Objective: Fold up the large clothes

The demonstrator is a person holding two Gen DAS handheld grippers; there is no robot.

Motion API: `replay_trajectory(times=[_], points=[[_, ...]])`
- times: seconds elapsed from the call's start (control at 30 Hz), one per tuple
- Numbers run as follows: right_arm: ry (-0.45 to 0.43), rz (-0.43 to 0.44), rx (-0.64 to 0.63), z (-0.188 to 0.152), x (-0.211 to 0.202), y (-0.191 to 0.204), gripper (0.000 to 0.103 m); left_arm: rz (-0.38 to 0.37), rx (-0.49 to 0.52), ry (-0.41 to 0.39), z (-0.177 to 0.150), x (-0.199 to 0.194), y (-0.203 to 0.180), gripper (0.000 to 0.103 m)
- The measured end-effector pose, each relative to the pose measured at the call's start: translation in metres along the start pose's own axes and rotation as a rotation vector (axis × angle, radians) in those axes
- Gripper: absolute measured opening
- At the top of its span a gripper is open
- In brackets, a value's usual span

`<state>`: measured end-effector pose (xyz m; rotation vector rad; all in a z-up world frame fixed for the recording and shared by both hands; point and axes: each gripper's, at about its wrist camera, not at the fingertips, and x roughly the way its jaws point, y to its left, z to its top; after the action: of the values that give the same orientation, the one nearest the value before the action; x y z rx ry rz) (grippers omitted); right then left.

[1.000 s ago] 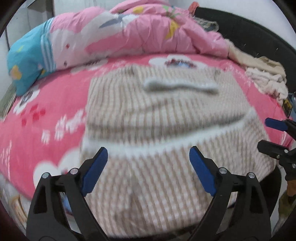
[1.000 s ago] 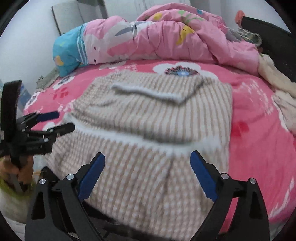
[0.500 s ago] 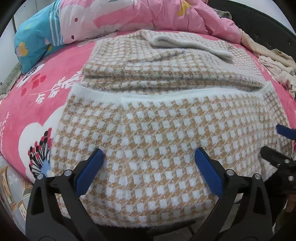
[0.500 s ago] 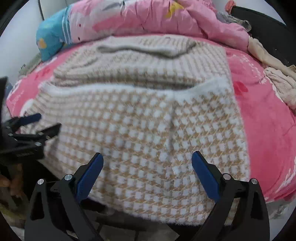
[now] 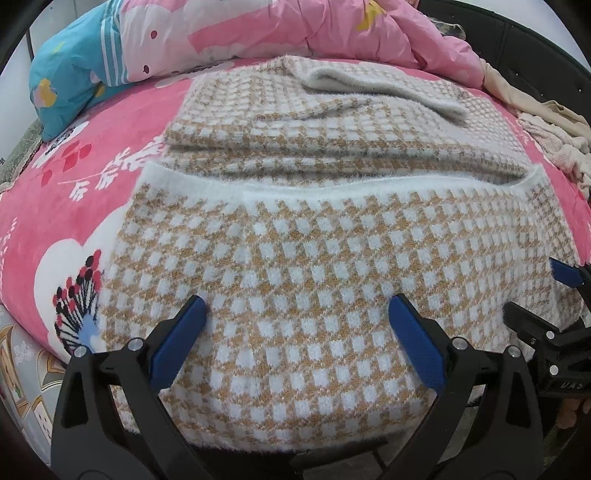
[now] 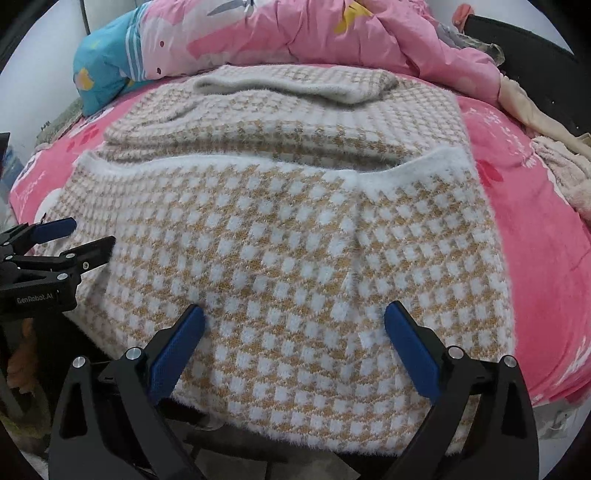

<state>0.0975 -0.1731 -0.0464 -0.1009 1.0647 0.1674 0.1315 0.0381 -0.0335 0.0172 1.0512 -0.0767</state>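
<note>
- The bed (image 5: 92, 155), under its pink flowered sheet, fills both views, and the task's garment lies right across the middle of it.
- Behind, a pink cartoon-print duvet (image 5: 280, 29) is heaped along the far side, with a blue pillow (image 5: 62, 85) at its left end.
- Front and centre is the knitted sweater (image 5: 303, 266), tan and white houndstooth, fluffy, with a white ribbed band (image 5: 332, 186) running side to side across it.
- It looks part-folded: beyond that band lies a doubled layer, and a grey-white ribbed piece (image 5: 384, 86), collar or cuff, I cannot tell which, sits on top at the far end.
- The near edge of the sweater droops over the bed's front rim.
- At the far right, some cream clothes (image 6: 561, 173) are piled, well apart from the work.
- The left gripper (image 5: 297, 314) hovers over the near-left stretch of knit, its blue pads spread wide, nothing between them.
- The right gripper (image 6: 293, 314) matches it over the near-right stretch, also spread wide and empty-handed.
- The step, as I judge it: lining up on the near hem for the next fold.
- The next move calls for each tool to drop to the overhanging edge, near its own corner, and pinch through the full thickness of the knit.
- Then both should lift together and carry the hem away toward the white band, level, so the fluffy fabric does not sag or skew.
</note>
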Motion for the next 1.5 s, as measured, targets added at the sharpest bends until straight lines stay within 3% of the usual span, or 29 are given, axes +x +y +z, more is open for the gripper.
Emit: replay_trajectory(times=[0.97, 1.5], points=[[-0.015, 0.038, 0.005, 0.000, 0.001, -0.008, 0.097, 0.014, -0.016, 0.028, 0.001, 0.004, -0.001, 0.097], [0.024, 0.027, 0.005, 0.009, -0.001, -0.005, 0.097, 0.029, -0.015, 0.019, 0.000, 0.004, -0.003, 0.097]])
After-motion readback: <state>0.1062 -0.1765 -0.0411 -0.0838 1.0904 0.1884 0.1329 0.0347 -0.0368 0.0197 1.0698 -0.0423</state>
